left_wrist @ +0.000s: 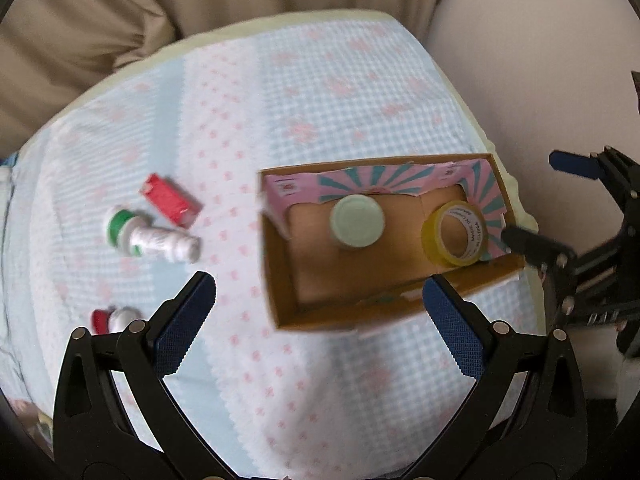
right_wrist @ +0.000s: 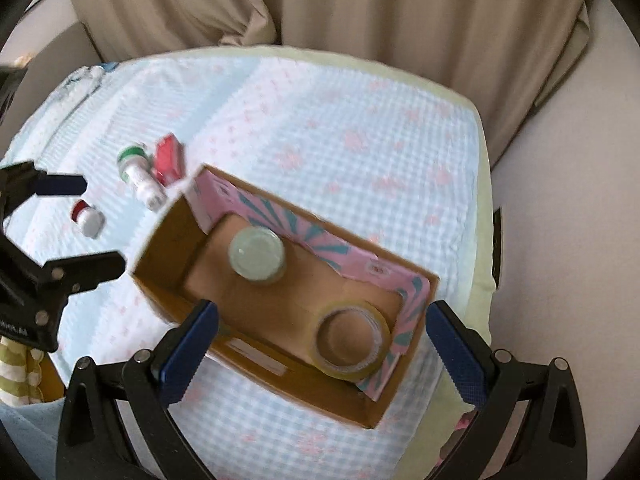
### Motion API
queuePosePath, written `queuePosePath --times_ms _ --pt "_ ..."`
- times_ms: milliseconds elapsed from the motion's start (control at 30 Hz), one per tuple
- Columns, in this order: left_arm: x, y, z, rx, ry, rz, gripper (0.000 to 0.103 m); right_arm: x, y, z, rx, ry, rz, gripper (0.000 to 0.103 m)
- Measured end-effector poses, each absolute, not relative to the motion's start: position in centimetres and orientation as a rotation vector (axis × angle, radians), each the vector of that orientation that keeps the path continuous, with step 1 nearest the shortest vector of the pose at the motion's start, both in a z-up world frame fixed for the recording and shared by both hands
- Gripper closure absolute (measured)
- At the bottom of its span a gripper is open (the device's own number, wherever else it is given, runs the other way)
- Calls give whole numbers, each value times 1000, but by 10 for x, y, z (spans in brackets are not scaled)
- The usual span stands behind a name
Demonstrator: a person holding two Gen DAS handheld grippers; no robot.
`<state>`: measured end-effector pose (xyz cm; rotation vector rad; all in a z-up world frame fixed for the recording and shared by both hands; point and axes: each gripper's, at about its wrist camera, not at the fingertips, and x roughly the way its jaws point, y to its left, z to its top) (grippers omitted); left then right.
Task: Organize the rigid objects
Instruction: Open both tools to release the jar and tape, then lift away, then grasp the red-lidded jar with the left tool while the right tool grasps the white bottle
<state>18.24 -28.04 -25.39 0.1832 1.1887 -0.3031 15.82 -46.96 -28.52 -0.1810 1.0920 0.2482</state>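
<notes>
my left gripper [left_wrist: 318, 304] spread wide, holding nothing, above cloth-covered table [left_wrist: 320, 80]. my right gripper [right_wrist: 322, 332] likewise gaping, empty, over cardboard box [right_wrist: 160, 276]. inside box: jar [right_wrist: 257, 255] at centre of right view, tape roll [right_wrist: 352, 340] lower right (both resting on box floor). upper left: red carton [right_wrist: 170, 158] beside green-capped bottle [right_wrist: 140, 174], red-capped bottle [right_wrist: 87, 218] below them.
</notes>
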Motion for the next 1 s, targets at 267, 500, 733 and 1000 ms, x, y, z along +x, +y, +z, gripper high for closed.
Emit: queuePosePath --times_ms 267,500,733,1000 --pt "143 -174 -214 94 1135 -195 0 149 -407 -241 -178 1028 310 0" --pt "117 -72 -195 59 1062 -120 0 133 -332 -212 -192 977 353 0" --pt "95 22 -204 53 1064 -80 0 127 -263 -208 -54 982 367 0" --pt "89 91 -231 116 1106 -144 0 133 -190 -213 -44 963 360 0"
